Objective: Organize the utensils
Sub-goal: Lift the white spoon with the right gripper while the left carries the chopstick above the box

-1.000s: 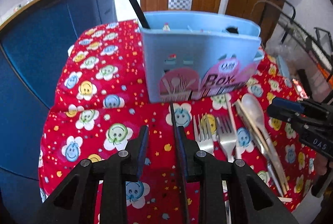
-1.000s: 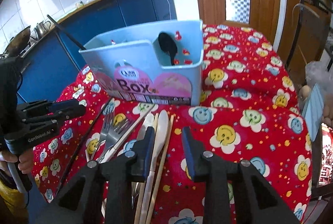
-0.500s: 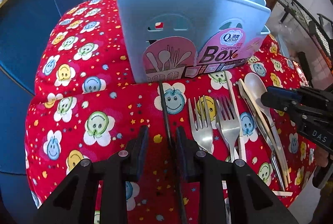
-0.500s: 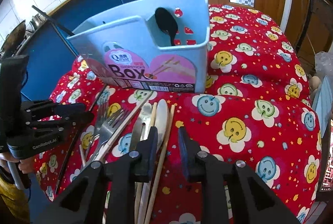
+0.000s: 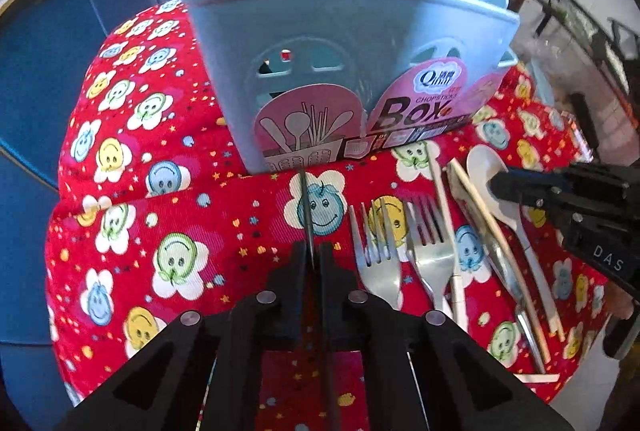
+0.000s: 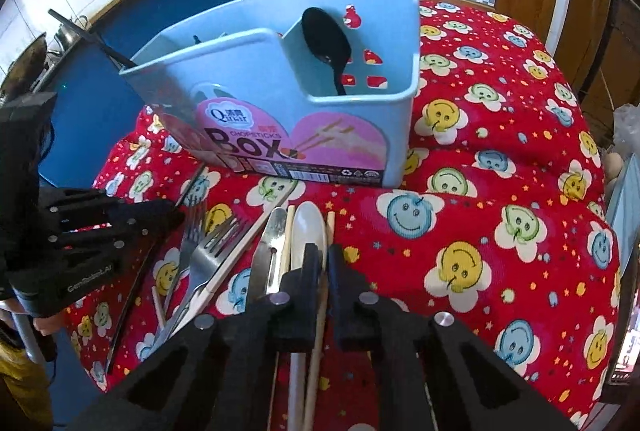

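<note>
My left gripper [image 5: 313, 251] has just clamped the thin black chopstick [image 5: 305, 207], my right gripper [image 6: 323, 255] the pale wooden chopstick [image 6: 330, 231]; both can go into the light-blue plastic chopstick box [image 6: 280, 119].

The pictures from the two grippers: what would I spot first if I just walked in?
Probably the bright red smiley-flower tablecloth covering everything. Then the blue utensil box standing on it, with a black spoon in its end compartment. In front of it lie forks, a white spoon and chopsticks.
</note>
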The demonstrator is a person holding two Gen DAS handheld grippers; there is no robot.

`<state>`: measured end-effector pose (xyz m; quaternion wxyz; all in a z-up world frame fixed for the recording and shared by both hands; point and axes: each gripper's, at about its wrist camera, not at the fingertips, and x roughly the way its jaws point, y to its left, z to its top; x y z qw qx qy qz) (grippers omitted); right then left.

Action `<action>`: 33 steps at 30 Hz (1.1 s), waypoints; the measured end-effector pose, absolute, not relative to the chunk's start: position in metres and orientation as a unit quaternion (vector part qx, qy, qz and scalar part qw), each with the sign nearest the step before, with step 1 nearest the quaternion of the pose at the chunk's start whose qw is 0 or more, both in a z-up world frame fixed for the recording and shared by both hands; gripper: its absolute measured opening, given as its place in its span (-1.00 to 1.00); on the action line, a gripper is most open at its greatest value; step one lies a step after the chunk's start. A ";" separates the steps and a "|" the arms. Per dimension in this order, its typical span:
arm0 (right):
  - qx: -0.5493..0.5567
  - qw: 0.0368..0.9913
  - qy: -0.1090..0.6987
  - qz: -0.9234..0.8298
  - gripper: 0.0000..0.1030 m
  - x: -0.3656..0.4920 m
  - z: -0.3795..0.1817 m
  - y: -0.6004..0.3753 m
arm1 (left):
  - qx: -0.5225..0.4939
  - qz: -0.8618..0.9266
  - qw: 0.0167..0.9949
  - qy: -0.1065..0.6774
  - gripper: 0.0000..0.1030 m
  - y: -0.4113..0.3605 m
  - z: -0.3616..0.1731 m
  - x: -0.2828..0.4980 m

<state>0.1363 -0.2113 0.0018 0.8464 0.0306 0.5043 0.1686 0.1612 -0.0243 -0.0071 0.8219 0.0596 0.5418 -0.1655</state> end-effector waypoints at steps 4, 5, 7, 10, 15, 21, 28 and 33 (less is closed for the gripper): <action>0.048 0.857 0.482 0.175 -0.91 0.127 0.011 -0.217 | 0.027 -0.179 0.839 0.514 -0.91 -0.016 0.002 0.146; 0.053 0.860 0.476 0.177 -0.91 0.124 0.013 -0.218 | 0.021 -0.181 0.843 0.506 -0.91 -0.014 0.005 0.141; 0.066 0.867 0.461 0.181 -0.91 0.119 0.019 -0.223 | 0.006 -0.188 0.854 0.486 -0.91 -0.011 0.014 0.131; 0.087 0.877 0.435 0.187 -0.91 0.109 0.028 -0.229 | -0.008 -0.192 0.872 0.450 -0.91 -0.007 0.026 0.117; 0.123 0.893 0.389 0.192 -0.91 0.094 0.041 -0.239 | -0.032 -0.201 0.899 0.387 -0.91 -0.001 0.052 0.098; 0.146 0.917 0.323 0.182 -0.92 0.077 0.057 -0.249 | -0.061 -0.207 0.923 0.318 -0.92 0.005 0.083 0.078; 0.159 0.935 0.272 0.163 -0.92 0.067 0.075 -0.258 | -0.075 -0.206 0.941 0.259 -0.92 0.010 0.117 0.075; 0.158 0.943 0.246 0.158 -0.92 0.063 0.088 -0.262 | -0.076 -0.207 0.945 0.241 -0.92 0.010 0.136 0.081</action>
